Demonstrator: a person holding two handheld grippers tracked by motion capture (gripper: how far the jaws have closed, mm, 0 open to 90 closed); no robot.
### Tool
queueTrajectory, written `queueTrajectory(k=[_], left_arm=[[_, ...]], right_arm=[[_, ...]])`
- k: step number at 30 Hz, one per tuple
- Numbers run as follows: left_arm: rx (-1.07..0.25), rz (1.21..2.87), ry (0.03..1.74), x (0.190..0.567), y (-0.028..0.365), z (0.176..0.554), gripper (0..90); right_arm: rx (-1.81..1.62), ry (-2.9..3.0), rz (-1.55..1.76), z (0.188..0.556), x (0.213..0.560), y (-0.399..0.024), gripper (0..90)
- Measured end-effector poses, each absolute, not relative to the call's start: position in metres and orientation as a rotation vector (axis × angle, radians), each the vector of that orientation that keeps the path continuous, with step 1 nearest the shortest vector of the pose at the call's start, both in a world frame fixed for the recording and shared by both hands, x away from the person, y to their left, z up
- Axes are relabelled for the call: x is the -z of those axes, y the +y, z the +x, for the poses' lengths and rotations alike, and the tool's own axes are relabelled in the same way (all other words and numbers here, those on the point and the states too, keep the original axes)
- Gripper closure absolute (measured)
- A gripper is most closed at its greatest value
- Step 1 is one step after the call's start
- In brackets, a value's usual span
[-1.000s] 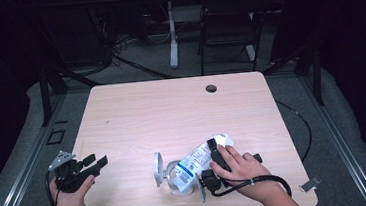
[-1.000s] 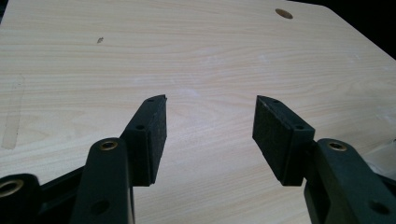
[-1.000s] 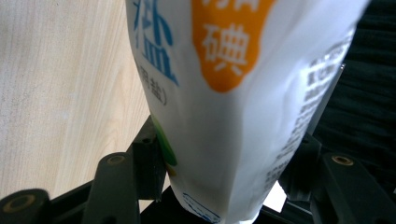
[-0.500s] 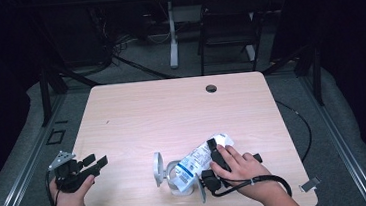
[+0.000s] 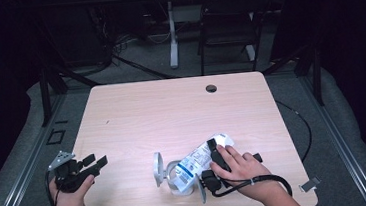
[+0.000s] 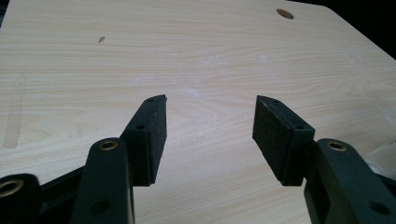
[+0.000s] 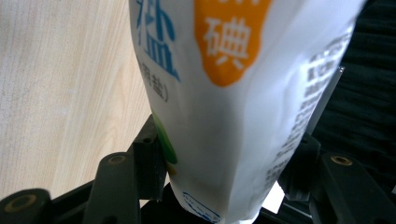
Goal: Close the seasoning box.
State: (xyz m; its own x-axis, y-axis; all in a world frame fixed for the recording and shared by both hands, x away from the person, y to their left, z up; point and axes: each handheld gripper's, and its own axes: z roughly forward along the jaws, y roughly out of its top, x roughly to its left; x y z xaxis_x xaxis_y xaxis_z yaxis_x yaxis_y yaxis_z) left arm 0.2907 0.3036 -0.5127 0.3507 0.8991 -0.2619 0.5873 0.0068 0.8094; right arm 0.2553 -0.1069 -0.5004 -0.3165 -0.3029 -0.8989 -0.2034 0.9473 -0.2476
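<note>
The right gripper (image 7: pixel 224 186) clamps the white salt bag (image 7: pixel 233 93), which lies on the table (image 5: pixel 171 109) near its front edge, its contents not visible. The left gripper (image 6: pixel 210 130) stands open and empty over bare tabletop, well apart from the bag.

**Colours on the table**

Table (image 5: pixel 171 109) was pale wood grain with a dark round hole (image 5: pixel 211 88). Bag (image 7: pixel 233 107) was white, with an orange patch bearing white characters, blue print, a green spot low on one side, and small dark text. Both grippers' pads (image 6: pixel 275 135) were black. Floor (image 5: pixel 354 133) was grey.
</note>
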Motion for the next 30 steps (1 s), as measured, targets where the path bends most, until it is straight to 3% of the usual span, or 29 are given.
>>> queueTrajectory(k=[30], left_arm=[[-0.422, 1.679, 1.345, 0.5135, 0.3047, 0.291, 45.4]], right_arm=[[0.135, 1.91, -0.397, 0.2552, 0.4976, -0.1048, 45.4]])
